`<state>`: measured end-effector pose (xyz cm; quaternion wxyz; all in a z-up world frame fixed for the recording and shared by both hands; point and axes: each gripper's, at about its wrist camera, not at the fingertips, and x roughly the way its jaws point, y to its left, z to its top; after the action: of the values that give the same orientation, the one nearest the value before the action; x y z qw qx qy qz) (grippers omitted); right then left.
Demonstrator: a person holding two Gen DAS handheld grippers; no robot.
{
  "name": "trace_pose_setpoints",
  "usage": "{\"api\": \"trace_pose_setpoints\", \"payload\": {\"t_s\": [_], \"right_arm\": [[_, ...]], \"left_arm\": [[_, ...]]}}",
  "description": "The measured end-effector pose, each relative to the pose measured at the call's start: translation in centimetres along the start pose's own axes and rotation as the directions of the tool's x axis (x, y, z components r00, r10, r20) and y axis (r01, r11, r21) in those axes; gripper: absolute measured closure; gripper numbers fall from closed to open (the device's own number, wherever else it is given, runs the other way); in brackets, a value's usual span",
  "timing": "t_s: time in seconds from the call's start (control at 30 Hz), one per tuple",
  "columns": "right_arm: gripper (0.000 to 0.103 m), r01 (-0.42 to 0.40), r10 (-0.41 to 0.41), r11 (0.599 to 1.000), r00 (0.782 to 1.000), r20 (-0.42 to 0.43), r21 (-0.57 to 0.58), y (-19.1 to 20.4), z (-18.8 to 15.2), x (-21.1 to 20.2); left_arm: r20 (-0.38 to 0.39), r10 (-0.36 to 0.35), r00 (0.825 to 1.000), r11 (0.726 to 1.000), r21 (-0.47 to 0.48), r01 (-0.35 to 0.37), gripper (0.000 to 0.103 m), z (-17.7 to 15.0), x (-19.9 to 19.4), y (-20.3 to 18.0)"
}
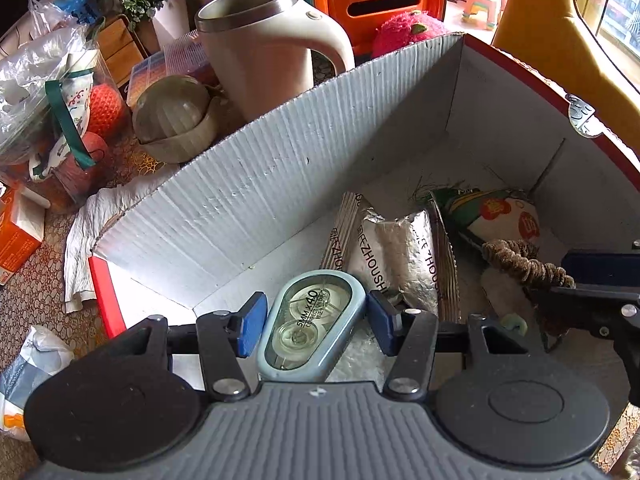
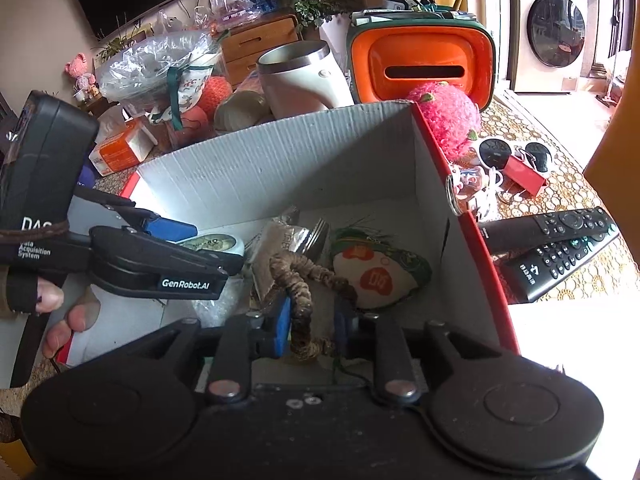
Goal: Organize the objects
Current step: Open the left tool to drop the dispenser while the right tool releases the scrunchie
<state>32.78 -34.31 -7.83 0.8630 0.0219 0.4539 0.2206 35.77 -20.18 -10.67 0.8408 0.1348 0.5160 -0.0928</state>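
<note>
A white cardboard box with red outer sides (image 1: 320,152) (image 2: 320,160) stands on the table. My left gripper (image 1: 316,320) is inside it, shut on a pale blue correction tape dispenser (image 1: 310,324); it also shows in the right wrist view (image 2: 212,245). My right gripper (image 2: 312,320) is shut on a brown twisted cord (image 2: 300,292), held over the box; the cord also shows in the left wrist view (image 1: 524,262). In the box lie silver foil packets (image 1: 396,252) and a green, white and orange pouch (image 1: 496,212) (image 2: 380,272).
A cream kettle (image 1: 264,52), an orange bin (image 2: 424,60), a pink plush ball (image 2: 448,116) and plastic bags (image 1: 36,80) crowd behind the box. Two remote controls (image 2: 560,244), sunglasses (image 2: 516,152) and a red clip lie to its right.
</note>
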Motion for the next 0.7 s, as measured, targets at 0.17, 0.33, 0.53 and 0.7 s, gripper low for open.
{"api": "trace_pose_setpoints", "payload": {"t_s": [0.17, 0.33, 0.53, 0.7], "right_arm": [[0.047, 0.014, -0.014, 1.0, 1.0, 0.017, -0.008, 0.4, -0.3, -0.7], [0.039, 0.033, -0.033, 0.999, 0.999, 0.026, -0.016, 0.7, -0.5, -1.5], [0.038, 0.046, -0.045, 0.999, 0.998, 0.043, -0.009, 1.2, -0.7, -3.0], [0.037, 0.056, -0.055, 0.998, 0.997, 0.057, -0.011, 2.2, -0.9, -4.6]], "left_arm": [[-0.016, -0.011, 1.0, 1.0, -0.025, 0.01, 0.049, -0.1, 0.2, 0.2], [0.008, -0.013, 1.0, 1.0, -0.028, 0.013, 0.049, -0.4, -0.9, 0.2], [0.038, -0.024, 0.999, 0.999, -0.037, 0.025, 0.049, -1.1, -2.8, 0.7], [0.074, -0.044, 0.996, 0.998, -0.046, 0.047, 0.049, -1.9, -5.3, 1.4]]}}
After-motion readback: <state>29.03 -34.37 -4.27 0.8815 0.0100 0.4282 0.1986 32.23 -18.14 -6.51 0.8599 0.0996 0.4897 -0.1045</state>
